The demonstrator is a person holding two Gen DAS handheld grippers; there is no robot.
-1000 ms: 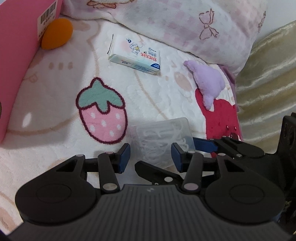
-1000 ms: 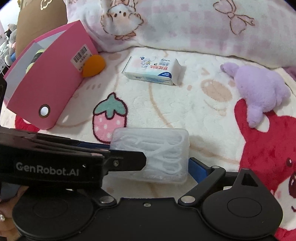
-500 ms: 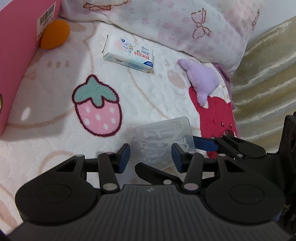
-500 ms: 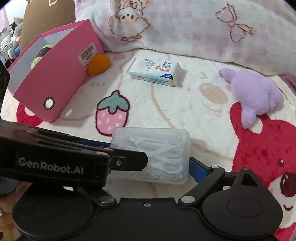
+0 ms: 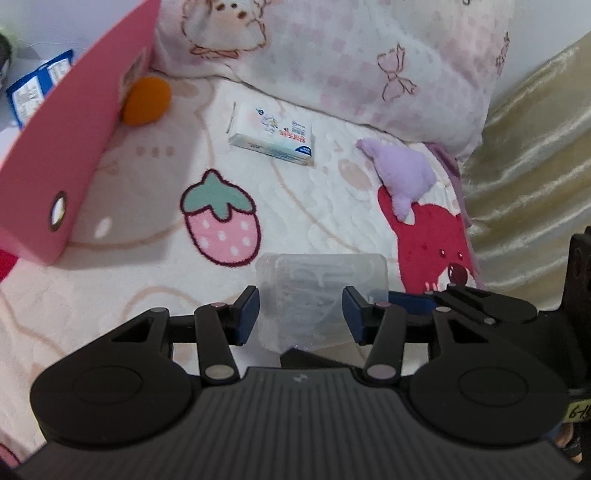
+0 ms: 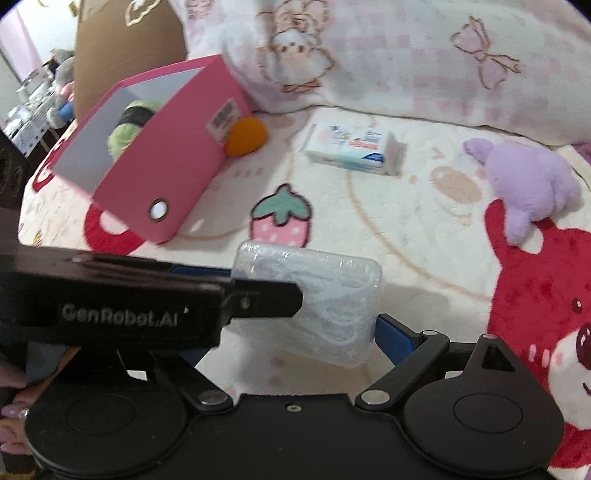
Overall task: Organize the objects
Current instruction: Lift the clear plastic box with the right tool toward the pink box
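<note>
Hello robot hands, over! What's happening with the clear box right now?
Right gripper clamped on clear floss box, lifted off blanket. Left gripper astride box, contact unclear. Pink bin unobstructed.

bed: cartoon blanket; pillow; gold curtain; white wall

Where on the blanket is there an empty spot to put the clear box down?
The widest bare patch of blanket lies around the strawberry picture, between the pink box, the white packet and the purple plush toy. By the pink box's far corner it is crowded: the orange ball sits against it.
</note>
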